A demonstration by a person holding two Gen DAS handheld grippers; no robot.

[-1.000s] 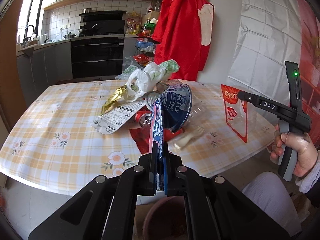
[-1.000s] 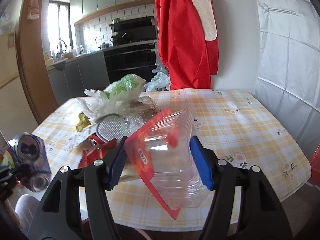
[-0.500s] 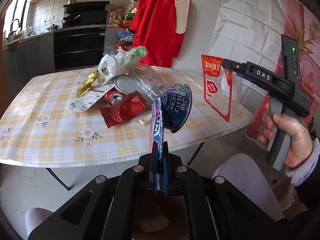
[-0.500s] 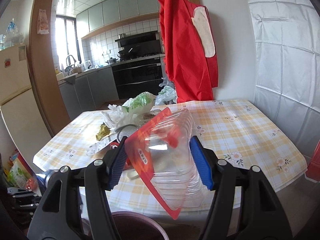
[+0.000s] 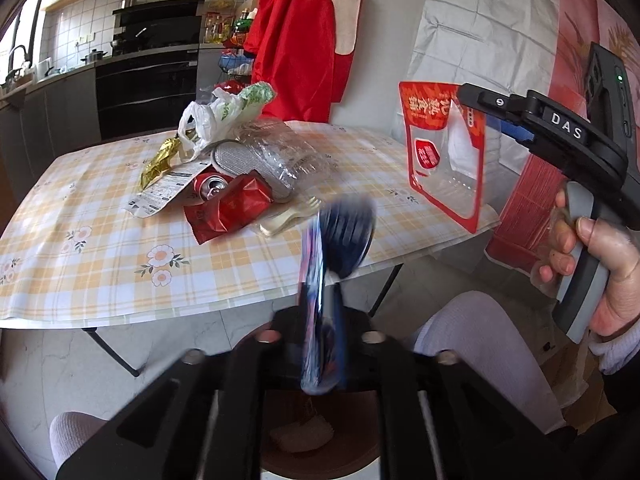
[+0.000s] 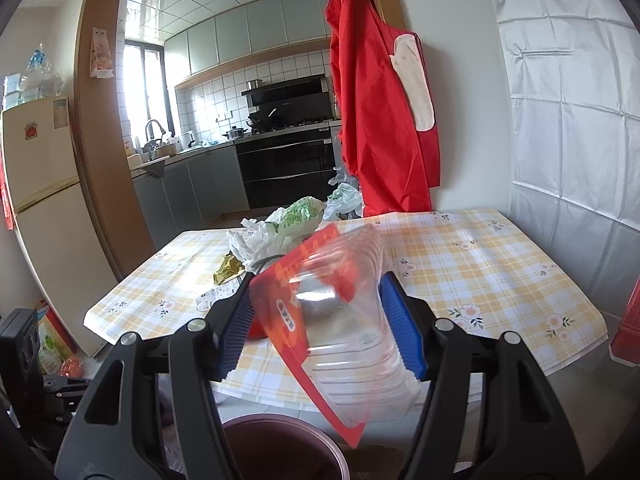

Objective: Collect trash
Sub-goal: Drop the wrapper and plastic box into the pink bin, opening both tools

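Both hand-held grippers hang off the near edge of the table [image 5: 80,280], above a dark round bin [image 6: 280,444]. Left gripper [image 5: 320,344]: its jaws are opening, and the crushed blue can [image 5: 340,240] shows as a blur between them, so whether the pads still touch it cannot be told; the bin's dark rim sits directly below, with something pale lying inside. Right gripper [image 6: 320,320]: its blue pads [image 6: 404,336] press from both sides on a clear plastic pouch with a red printed front [image 6: 340,328], which hangs tilted, its lower corner just over the bin's rim. In the left wrist view that same pouch appears to the right, clamped in the black tool marked DAS, with a person's hand [image 5: 600,264] wrapped around the grey handle and a white-clad knee below. Farther out, on the yellow checked tablecloth with its flower print, the remaining trash lies in one heap: a red foil wrapper [image 5: 232,208], a red drinks can [image 5: 210,186] touching it, a printed paper label [image 5: 168,192], a gold wrapper [image 5: 160,160], a white and green plastic bag [image 5: 224,112], crumpled clear plastic [image 5: 288,156] and a pale plastic fork [image 5: 288,216]. Behind the table a red apron [image 6: 380,120] hangs on the wall beside the kitchen.
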